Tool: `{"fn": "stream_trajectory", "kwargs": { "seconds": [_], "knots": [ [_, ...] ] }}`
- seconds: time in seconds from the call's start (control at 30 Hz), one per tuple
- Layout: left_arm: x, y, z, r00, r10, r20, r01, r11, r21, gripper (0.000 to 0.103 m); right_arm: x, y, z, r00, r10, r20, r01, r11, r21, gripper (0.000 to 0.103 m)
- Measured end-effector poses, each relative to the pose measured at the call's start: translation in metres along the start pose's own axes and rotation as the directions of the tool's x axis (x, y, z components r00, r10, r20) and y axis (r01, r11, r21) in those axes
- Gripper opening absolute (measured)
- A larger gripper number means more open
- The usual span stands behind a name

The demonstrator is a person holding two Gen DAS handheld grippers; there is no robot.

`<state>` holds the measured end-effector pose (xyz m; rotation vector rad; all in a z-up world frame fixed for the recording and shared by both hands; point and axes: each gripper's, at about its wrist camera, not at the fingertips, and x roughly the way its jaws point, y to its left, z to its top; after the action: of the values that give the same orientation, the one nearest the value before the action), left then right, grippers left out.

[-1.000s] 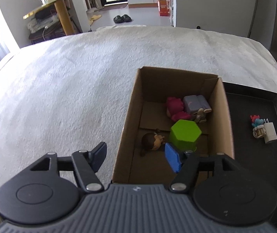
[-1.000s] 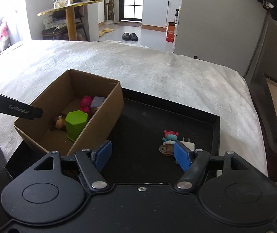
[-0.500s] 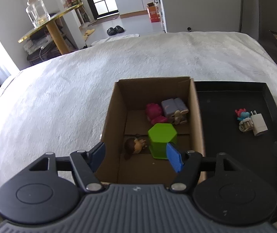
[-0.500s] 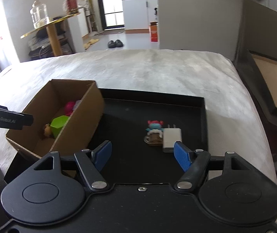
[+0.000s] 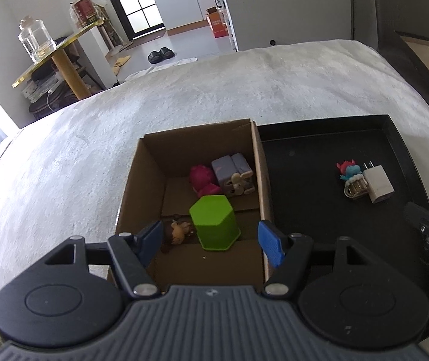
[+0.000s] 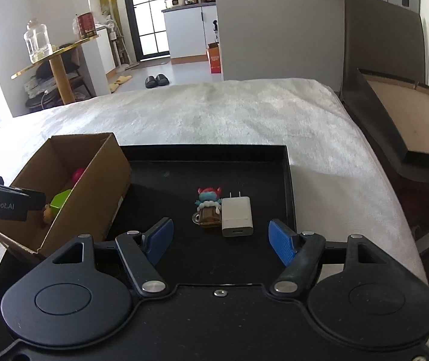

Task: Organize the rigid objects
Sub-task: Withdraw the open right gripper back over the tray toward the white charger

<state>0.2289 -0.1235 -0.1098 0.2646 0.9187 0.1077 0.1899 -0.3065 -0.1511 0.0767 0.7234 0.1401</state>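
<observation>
Left tool [image 5: 211, 242] hangs open and empty over the box [image 5: 133, 186]. Right tool [image 6: 220, 239], open and empty, faces the charger [image 6: 237, 216], with perhaps a figurine [image 6: 209, 200] at its 9 o'clock, on the tray [image 6: 288, 180].

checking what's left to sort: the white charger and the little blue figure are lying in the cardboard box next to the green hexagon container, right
Not quite. The white charger and the little blue figure lie on the black tray, outside the cardboard box. The right wrist view shows it. The green hexagon container is in the box.
</observation>
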Motion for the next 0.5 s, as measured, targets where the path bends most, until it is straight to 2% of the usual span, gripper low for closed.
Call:
{"fn": "stream_trajectory", "kwargs": {
  "seconds": [0.43,0.5],
  "knots": [
    [0.02,-0.024,0.012,0.999,0.038,0.0,-0.038,0.996,0.083,0.069,0.032,-0.014,-0.005,0.999,-0.01,-0.035,0.012,0.998,0.066,0.068],
    [0.024,-0.029,0.014,0.999,0.053,0.009,-0.054,0.993,0.105,0.07,0.038,-0.017,-0.005,0.999,-0.007,-0.042,0.01,0.997,0.081,0.064]
  ]
}}
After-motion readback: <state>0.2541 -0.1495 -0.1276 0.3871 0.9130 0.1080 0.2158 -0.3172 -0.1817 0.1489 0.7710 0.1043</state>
